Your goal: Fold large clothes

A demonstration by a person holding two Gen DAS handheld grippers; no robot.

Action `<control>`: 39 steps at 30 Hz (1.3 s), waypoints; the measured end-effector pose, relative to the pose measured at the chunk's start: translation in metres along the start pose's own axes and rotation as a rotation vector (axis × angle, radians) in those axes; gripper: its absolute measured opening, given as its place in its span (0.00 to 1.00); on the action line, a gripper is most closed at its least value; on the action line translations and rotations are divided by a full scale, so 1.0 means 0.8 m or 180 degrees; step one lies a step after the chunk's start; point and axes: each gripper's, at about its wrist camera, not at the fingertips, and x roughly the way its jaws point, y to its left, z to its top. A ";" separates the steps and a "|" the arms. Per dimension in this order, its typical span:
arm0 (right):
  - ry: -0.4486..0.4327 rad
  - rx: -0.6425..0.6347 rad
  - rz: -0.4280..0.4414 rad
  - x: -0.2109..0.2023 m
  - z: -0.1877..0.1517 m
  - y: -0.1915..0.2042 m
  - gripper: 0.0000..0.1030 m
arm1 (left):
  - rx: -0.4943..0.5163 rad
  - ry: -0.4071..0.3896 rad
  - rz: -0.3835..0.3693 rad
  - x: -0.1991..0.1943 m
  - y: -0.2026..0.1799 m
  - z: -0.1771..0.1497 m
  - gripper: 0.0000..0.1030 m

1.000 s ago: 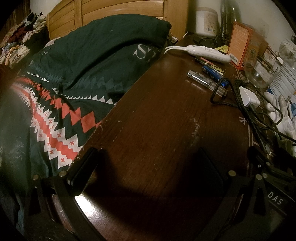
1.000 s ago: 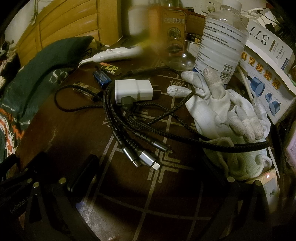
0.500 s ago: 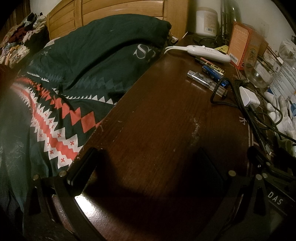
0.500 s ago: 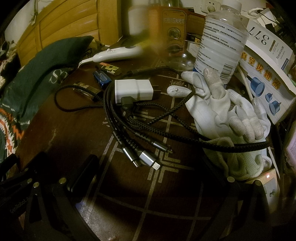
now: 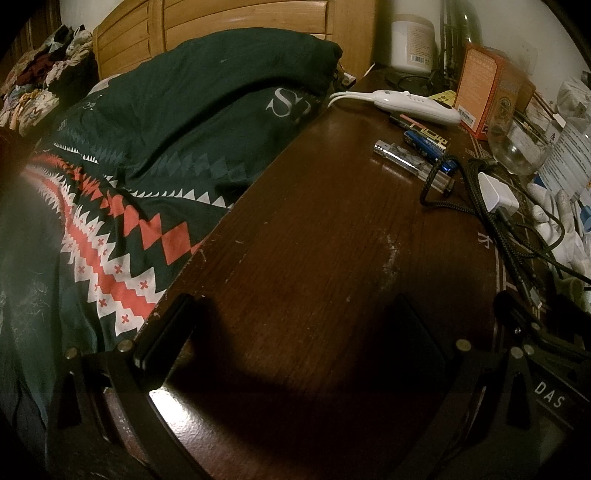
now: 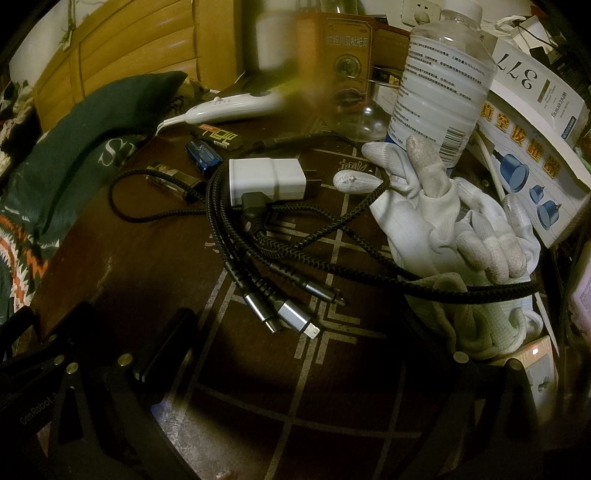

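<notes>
- The left gripper [image 5: 295,332] rests low over the dark wooden bench [image 5: 314,229], with its two fingers spread wide and nothing between them.
- The right gripper [image 6: 295,354] is also spread wide and empty, above the part of the bench with pale inlaid lines.
- The large dark green cloth [image 5: 177,122], with a red and white zigzag band and white letters, lies on the bed at 10 o'clock of the left gripper, against the bench edge; neither gripper touches it.
- A wooden headboard [image 5: 240,18] stands behind the cloth at 12 o'clock.
- In the right wrist view, a white charger [image 6: 266,179] with black braided cables [image 6: 258,236] lies at 12 o'clock of the right gripper.
- White gloves [image 6: 454,229] lie at 2 o'clock, under one cable, and a plastic bottle [image 6: 443,81] stands upright just behind them.
- A white handheld controller [image 5: 413,105] lies near the far bench edge, with some lighters [image 5: 413,158] close beside it.
</notes>
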 end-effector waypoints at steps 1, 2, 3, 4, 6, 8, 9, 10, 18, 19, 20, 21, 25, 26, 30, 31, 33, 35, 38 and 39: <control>0.0000 0.0000 0.0000 0.000 0.000 0.000 1.00 | 0.0000 0.0000 0.0000 0.000 0.000 0.000 1.00; 0.0000 0.0000 0.0000 0.000 0.000 0.000 1.00 | 0.0000 -0.0001 0.0000 0.000 0.000 0.000 1.00; 0.0000 0.0000 0.0000 0.000 0.000 0.000 1.00 | 0.0001 -0.0001 -0.0001 0.000 0.000 0.000 1.00; 0.0000 0.0000 0.0000 0.000 0.000 0.000 1.00 | 0.0001 -0.0001 -0.0001 0.000 0.000 0.000 1.00; 0.0000 0.0000 0.0000 0.000 0.000 0.000 1.00 | 0.0004 -0.0004 -0.0005 0.000 0.000 0.000 1.00; 0.0000 0.0000 0.0000 0.000 0.000 0.000 1.00 | 0.0006 -0.0007 -0.0009 0.000 0.000 0.000 1.00; 0.0000 0.0000 0.0000 0.000 0.000 0.000 1.00 | 0.0006 -0.0007 -0.0009 0.000 0.000 0.000 1.00; 0.0000 0.0000 0.0000 0.000 0.000 0.000 1.00 | 0.0007 -0.0008 -0.0010 0.000 0.000 0.000 1.00; 0.0000 0.0000 0.0000 0.000 0.000 0.000 1.00 | 0.0015 -0.0017 -0.0021 0.000 0.001 0.000 1.00; 0.0000 0.0000 0.0000 0.000 0.000 0.000 1.00 | 0.0016 -0.0018 -0.0023 0.000 0.001 0.000 1.00; 0.0000 0.0000 0.0000 0.000 0.000 0.000 1.00 | 0.0015 -0.0019 -0.0023 0.000 0.001 0.000 1.00; 0.0000 0.0000 0.0000 0.000 0.000 0.000 1.00 | 0.0016 -0.0019 -0.0023 0.000 0.001 0.000 1.00; 0.0000 0.0000 0.0000 0.000 0.000 0.000 1.00 | 0.0018 -0.0020 -0.0025 0.000 0.001 0.000 1.00; 0.0000 0.0000 0.0000 0.000 0.000 0.000 1.00 | 0.0019 -0.0021 -0.0027 0.000 0.001 0.000 1.00; 0.0000 0.0000 0.0000 0.000 0.000 0.000 1.00 | 0.0023 -0.0026 -0.0033 0.000 0.001 0.000 1.00; 0.0000 0.0000 0.0000 0.000 0.000 0.000 1.00 | 0.0024 -0.0027 -0.0033 0.000 0.001 0.000 1.00; 0.0000 0.0000 0.0000 0.000 0.000 0.000 1.00 | 0.0025 -0.0028 -0.0036 0.000 0.001 0.000 1.00; 0.0000 0.0000 0.0000 0.000 0.000 0.000 1.00 | 0.0027 -0.0031 -0.0038 0.000 0.001 0.000 1.00; 0.0000 0.0000 0.0000 0.000 0.000 0.000 1.00 | 0.0029 -0.0033 -0.0041 -0.001 0.001 0.000 1.00; 0.0000 0.0000 0.0000 0.000 0.000 0.000 1.00 | 0.0029 -0.0033 -0.0041 -0.001 0.001 0.000 1.00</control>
